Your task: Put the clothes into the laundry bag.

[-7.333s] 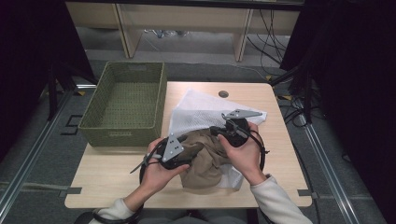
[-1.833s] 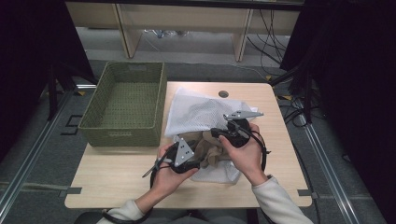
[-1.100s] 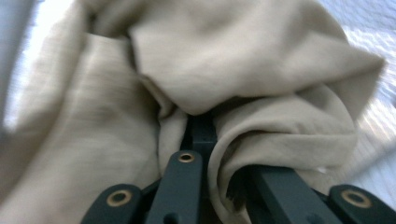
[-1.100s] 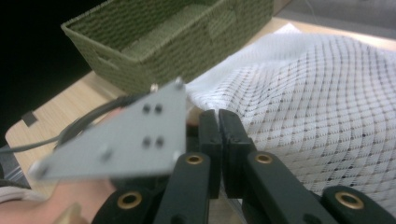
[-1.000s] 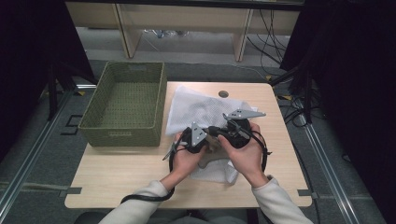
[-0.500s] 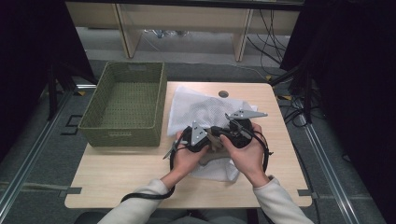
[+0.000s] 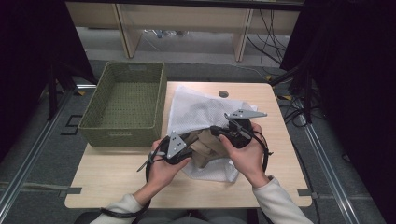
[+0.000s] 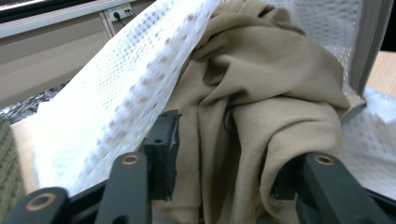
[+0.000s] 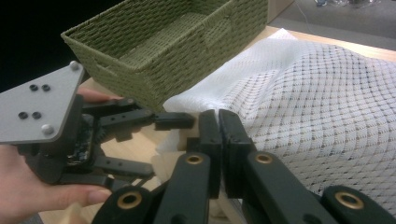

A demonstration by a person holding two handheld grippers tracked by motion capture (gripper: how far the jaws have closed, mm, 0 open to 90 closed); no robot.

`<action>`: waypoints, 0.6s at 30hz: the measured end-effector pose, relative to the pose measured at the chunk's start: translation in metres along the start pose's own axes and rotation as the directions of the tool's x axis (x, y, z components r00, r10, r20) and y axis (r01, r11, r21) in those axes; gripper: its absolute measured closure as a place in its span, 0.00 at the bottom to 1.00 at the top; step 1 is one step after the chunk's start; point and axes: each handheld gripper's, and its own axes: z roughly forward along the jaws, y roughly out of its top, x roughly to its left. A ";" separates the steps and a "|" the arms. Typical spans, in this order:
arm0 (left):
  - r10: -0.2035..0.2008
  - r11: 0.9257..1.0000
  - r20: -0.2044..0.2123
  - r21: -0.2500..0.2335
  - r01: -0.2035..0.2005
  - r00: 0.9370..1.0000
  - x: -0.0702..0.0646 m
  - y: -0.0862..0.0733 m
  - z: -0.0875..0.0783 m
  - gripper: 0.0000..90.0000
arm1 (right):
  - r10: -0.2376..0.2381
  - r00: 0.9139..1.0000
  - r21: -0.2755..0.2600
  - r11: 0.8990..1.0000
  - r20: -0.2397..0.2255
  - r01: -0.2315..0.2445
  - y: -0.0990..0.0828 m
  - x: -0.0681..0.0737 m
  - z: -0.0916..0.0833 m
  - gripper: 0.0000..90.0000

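On the pale wooden table [image 7: 116, 177] a white mesh laundry bag [image 7: 201, 109] lies spread beside a green woven rectangular basket [image 7: 122, 108], with a crumpled beige cloth garment [image 7: 208, 145] sitting at the bag's near, open end between the two hands. The left gripper [image 7: 187, 140] has drawn back toward the left since half a second ago, when it sat close against the right one; a clear stretch of beige cloth now shows between the two tools. Its jaws have just been opening: in the left gripper view they stand apart, the beige garment [image 8: 261, 107] bulging up between them and the white mesh [image 8: 126, 107] draped over the cloth's left side, with the left pad just beside a fold and no squeeze visible on the fabric. The right gripper [image 7: 215, 131] sits where it was a second ago, held in the right hand [image 7: 247, 156] over the bag's mouth. In the right gripper view its fingers [image 9: 219, 135] are pressed flat together; whether a thin edge of mesh is caught between them cannot be told. That view also shows the left gripper [image 9: 175, 122] just beside them, the basket [image 9: 163, 46] behind, and the mesh bag [image 9: 327, 102] stretching off to the right.
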 end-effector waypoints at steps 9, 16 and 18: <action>-0.035 0.993 -0.027 0.112 0.038 0.999 0.010 -0.018 0.016 0.37 | -0.003 1.000 0.011 1.000 -0.024 0.003 -0.001 0.001 0.004 1.00; -0.036 0.988 -0.021 0.147 0.039 0.999 0.010 -0.024 0.036 0.64 | 0.030 0.999 0.030 0.999 -0.021 -0.030 -0.003 0.002 0.006 1.00; -0.043 0.988 -0.001 0.151 0.043 0.999 0.008 -0.021 0.041 0.79 | 0.014 1.000 0.036 0.999 -0.018 -0.013 -0.003 0.000 0.008 1.00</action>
